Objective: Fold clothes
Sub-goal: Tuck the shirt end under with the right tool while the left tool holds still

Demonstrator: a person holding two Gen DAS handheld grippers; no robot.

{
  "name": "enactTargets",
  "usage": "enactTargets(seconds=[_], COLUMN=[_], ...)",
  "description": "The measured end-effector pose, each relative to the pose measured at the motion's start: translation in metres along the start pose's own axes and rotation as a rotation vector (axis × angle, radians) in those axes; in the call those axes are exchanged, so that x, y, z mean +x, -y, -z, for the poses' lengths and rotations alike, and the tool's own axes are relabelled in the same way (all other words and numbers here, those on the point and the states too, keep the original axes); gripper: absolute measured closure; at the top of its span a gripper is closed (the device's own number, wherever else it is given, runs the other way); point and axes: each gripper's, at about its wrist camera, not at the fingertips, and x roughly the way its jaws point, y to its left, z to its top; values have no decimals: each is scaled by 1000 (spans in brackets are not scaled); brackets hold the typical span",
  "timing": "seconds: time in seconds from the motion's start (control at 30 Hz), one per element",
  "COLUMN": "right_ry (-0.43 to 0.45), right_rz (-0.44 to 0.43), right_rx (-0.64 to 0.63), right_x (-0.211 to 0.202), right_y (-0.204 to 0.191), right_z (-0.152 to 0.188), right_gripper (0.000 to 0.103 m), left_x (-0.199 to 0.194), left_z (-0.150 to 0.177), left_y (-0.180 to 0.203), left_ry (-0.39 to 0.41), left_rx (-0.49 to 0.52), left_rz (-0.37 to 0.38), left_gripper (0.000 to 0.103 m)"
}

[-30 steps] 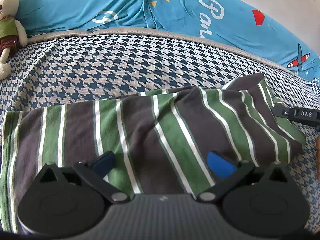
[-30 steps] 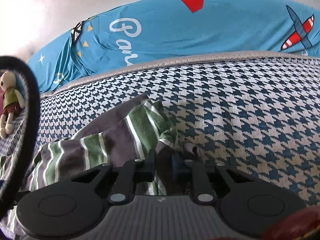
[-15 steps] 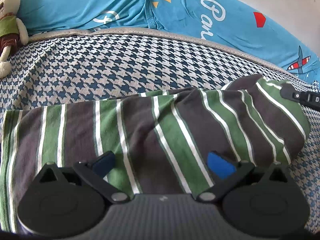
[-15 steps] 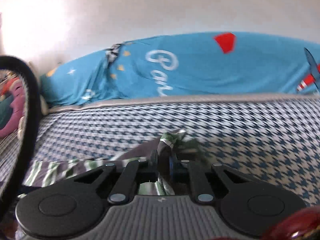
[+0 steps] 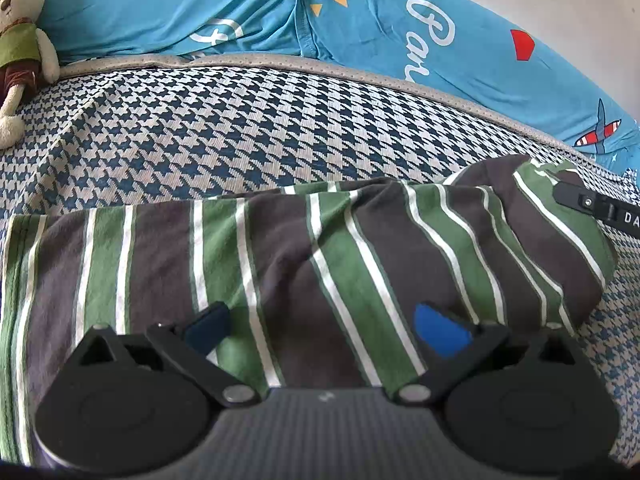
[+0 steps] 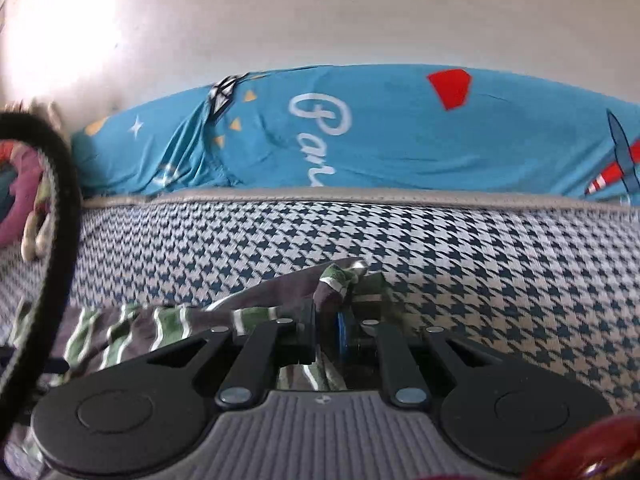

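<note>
A striped garment (image 5: 280, 264) in green, brown and white lies across the houndstooth bed cover (image 5: 240, 128). My left gripper (image 5: 324, 328) hovers over its near edge, open, with only flat cloth under the blue pads. At the garment's right end the cloth is lifted into a hump, and the black body of my right gripper (image 5: 596, 206) shows there. In the right wrist view my right gripper (image 6: 328, 328) is shut on a bunched corner of the striped garment (image 6: 336, 280), held above the bed cover (image 6: 480, 264). The rest of the cloth trails down to the left.
A blue printed pillow or duvet (image 5: 360, 28) runs along the far side of the bed by a pale wall (image 6: 320, 12). A stuffed rabbit toy (image 5: 20, 44) sits at the far left. A black curved strap (image 6: 52, 240) crosses the left of the right wrist view.
My right gripper has risen with the garment's right corner, pulling that end up off the bed. My left gripper has stayed where it was.
</note>
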Motion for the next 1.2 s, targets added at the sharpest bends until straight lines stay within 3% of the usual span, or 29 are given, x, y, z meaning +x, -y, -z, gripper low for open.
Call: enactTargets(seconds=[0.13, 0.23, 0.37, 0.47, 0.7, 0.93, 1.07, 1.13, 1.2], right_ry=[38, 14, -109, -114, -102, -176, -162, -138, -136], right_rz=[-96, -165, -77, -42, -39, -103, -114, -113, -112], right_rx=[107, 178, 167, 183, 258, 371, 413, 420, 421], right_x=[-9, -3, 17, 15, 2, 0, 1, 0, 4], right_y=[12, 23, 33, 44, 79, 110, 116, 116, 113], right_z=[-7, -7, 1, 4, 11, 34, 39, 38, 40], right_gripper=[91, 90, 84, 73, 64, 58, 54, 41, 36], left_x=[0, 1, 3, 3, 4, 4, 4, 4, 5], left_z=[0, 0, 0, 0, -2, -1, -1, -1, -1], left_y=[1, 2, 6, 7, 7, 7, 8, 8, 8], left_ry=[2, 3, 5, 4, 2, 2, 1, 2, 1], left_rx=[0, 0, 18, 24, 18, 30, 34, 34, 36], left_rz=[4, 1, -12, -16, -17, -15, -17, -18, -18], left_gripper=[0, 0, 0, 0, 0, 0, 0, 0, 0])
